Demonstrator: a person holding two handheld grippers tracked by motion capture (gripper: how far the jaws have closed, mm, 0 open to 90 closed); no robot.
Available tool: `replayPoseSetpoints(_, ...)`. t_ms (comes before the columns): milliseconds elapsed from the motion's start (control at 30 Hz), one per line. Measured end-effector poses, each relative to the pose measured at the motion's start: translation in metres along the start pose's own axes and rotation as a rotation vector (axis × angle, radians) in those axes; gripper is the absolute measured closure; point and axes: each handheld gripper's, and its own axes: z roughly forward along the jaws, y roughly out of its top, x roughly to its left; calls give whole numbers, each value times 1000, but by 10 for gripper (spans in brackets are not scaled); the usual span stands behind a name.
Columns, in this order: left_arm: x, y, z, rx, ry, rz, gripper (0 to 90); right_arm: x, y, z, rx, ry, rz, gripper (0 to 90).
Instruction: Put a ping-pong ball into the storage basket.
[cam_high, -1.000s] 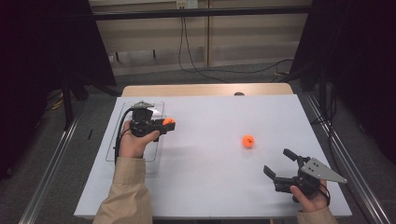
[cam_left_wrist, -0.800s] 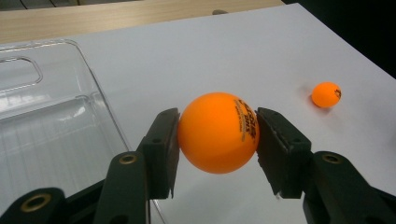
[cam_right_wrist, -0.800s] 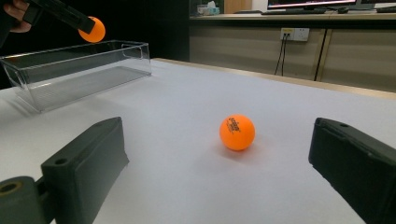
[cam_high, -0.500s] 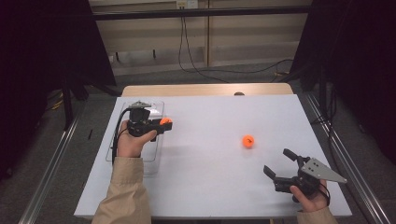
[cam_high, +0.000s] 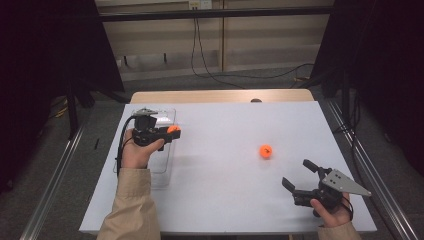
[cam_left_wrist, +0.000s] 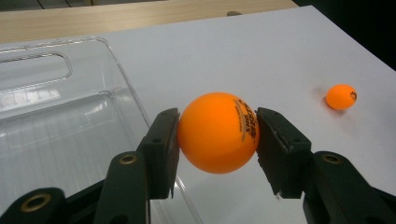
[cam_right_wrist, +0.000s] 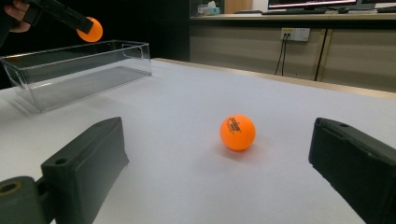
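Note:
My left gripper (cam_high: 172, 131) is shut on an orange ping-pong ball (cam_left_wrist: 218, 132), its black pads pressing both sides. It holds the ball in the air just past the right wall of a clear plastic bin (cam_high: 161, 164) at the table's left. A second orange ball (cam_high: 265, 151) lies on the white table, right of centre. My right gripper (cam_high: 300, 174) stands open near the front right corner, jaws wide apart and pointing toward that ball (cam_right_wrist: 237, 132), which lies a little way ahead of them. The held ball (cam_right_wrist: 90, 30) hangs above the bin (cam_right_wrist: 74, 70) in the right gripper view.
The white table (cam_high: 225, 200) has bare room in the middle and front. A wooden strip (cam_high: 220, 96) runs along its far edge. Cables lie on the floor behind, and metal rails (cam_high: 55, 175) flank both sides.
My left gripper with its ball has shifted slightly toward the bin. The right gripper and the loose ball have stayed where they were.

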Motion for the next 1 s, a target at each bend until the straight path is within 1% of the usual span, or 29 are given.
replayPoseSetpoints(67, 2, -1, -1, -5, 10, -8, 510, 0, 0, 0, 1, 0, 0, 37)
replayPoseSetpoints(133, 3, -1, -2, 0, 12, -6, 510, 0, 0, 0, 1, 1, -1, 37)
replayPoseSetpoints(200, 5, -1, -3, -7, 21, -10, 510, 0, 0, 0, 1, 1, -1, 37)
replayPoseSetpoints(233, 6, -1, -3, -10, 18, -11, 510, 0, 0, 0, 1, 1, -1, 37)
replayPoseSetpoints(300, 8, -2, -4, -7, 25, -11, 510, 0, 0, 0, 1, 1, 0, 37)
replayPoseSetpoints(400, 8, -2, -5, -15, 35, -17, 510, 0, 0, 0, 1, 2, 0, 37)
replayPoseSetpoints(500, 9, -2, -6, -12, 38, -12, 510, 0, 0, 0, 1, 1, 0, 37)
replayPoseSetpoints(533, 10, -2, -7, -12, 46, -12, 510, 0, 0, 0, 0, 1, 0, 37)
replayPoseSetpoints(600, 11, -3, -7, -8, 50, -12, 509, 0, 0, 0, 1, 0, 0, 37)
replayPoseSetpoints(633, 12, -3, -7, -16, 53, -18, 510, 0, 0, 0, 1, 1, 0, 37)
replayPoseSetpoints(733, 13, -3, -8, -12, 60, -12, 510, 0, 0, 0, 1, 1, -1, 37)
replayPoseSetpoints(1000, 16, -4, -11, -19, 70, -17, 510, 0, 0, 0, 2, 2, 0, 37)
